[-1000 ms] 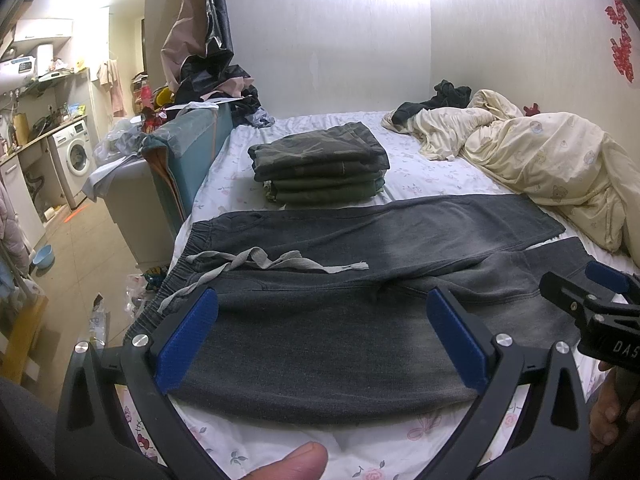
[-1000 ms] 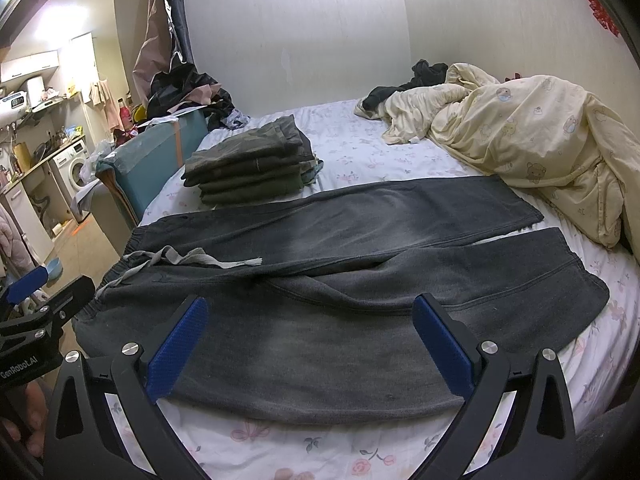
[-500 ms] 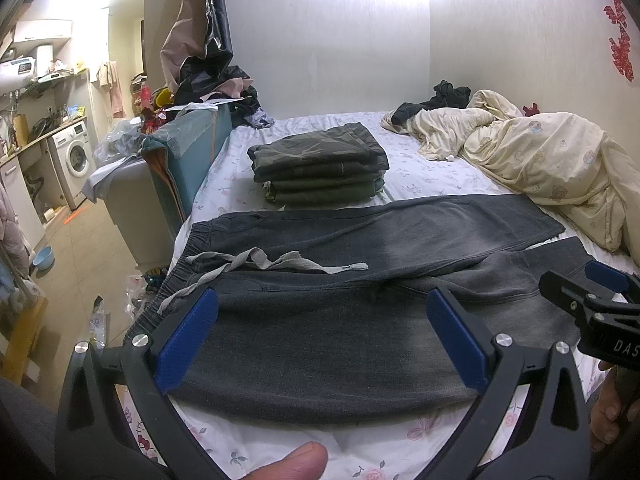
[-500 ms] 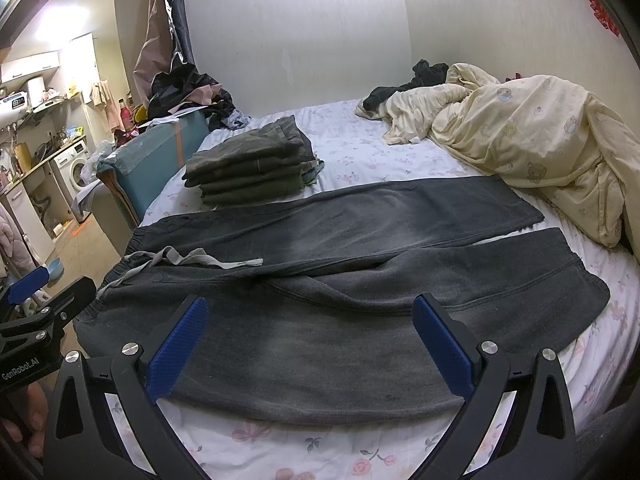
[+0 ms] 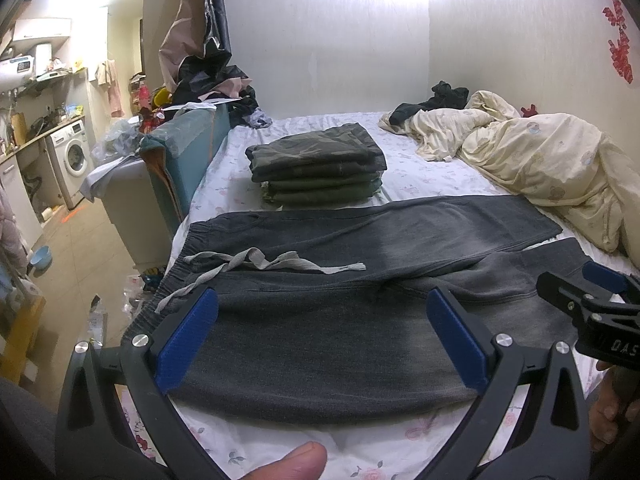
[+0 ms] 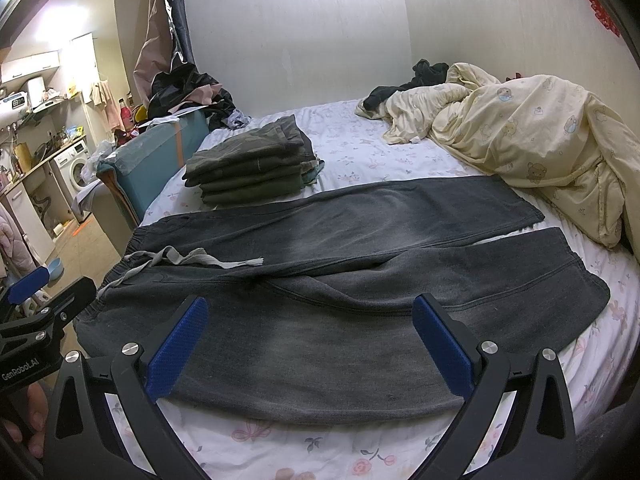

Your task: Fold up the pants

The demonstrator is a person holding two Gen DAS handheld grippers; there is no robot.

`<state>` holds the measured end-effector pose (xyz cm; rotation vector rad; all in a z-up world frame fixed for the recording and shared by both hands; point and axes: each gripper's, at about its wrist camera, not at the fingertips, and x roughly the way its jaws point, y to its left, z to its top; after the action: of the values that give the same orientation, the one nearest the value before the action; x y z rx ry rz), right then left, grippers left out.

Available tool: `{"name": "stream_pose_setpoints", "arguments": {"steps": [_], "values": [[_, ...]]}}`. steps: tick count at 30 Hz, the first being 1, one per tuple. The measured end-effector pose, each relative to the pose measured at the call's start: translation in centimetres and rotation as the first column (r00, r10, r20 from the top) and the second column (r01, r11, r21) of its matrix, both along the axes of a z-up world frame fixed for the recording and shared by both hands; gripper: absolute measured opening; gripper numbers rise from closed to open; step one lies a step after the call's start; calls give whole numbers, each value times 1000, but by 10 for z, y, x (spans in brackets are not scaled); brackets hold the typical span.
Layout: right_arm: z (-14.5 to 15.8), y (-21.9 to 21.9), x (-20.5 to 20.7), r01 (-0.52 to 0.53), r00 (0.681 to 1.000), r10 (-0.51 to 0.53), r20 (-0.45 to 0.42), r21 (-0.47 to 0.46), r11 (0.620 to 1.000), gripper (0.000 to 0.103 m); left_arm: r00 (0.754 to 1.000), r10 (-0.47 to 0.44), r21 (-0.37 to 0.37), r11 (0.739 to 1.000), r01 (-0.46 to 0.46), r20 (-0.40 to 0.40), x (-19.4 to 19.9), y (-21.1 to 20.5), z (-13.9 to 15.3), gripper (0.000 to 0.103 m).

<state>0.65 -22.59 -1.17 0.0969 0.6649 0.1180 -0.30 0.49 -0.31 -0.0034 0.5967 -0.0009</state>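
Observation:
Dark grey sweatpants lie spread flat across the bed, waistband at the left, both legs running right, a light grey drawstring on top. They also show in the right wrist view. My left gripper is open and empty, hovering over the near edge of the pants by the waist. My right gripper is open and empty, over the near leg. Each gripper shows at the edge of the other's view: the right one, the left one.
A stack of folded olive pants sits behind the grey pants. A cream duvet is bunched at the right. A teal case stands at the bed's left side. Floor, washing machine and clutter lie to the left.

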Motion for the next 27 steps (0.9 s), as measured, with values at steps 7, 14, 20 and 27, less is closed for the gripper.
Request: {"name": "stream_pose_setpoints", "arguments": {"steps": [7,14,20,27], "values": [[4,-2,-3,22,1000,-21,-3,47,999,103,997,-75,-5,997,75,3,3,7,11,103],[5,-19,-2,70,997,-68,-30,89,994,103,998,35,-102,994,-41,-58,38,61,21,103],[-12,-42,11,120,983,-92,-157,174,977,103,961,248,-172,948,-266,-118,63,140,18,103],[-10,-52,12,81,985,-42,-169,228,970,103,836,487,-237,807,-542,-253,71,247,-11,102]]}}
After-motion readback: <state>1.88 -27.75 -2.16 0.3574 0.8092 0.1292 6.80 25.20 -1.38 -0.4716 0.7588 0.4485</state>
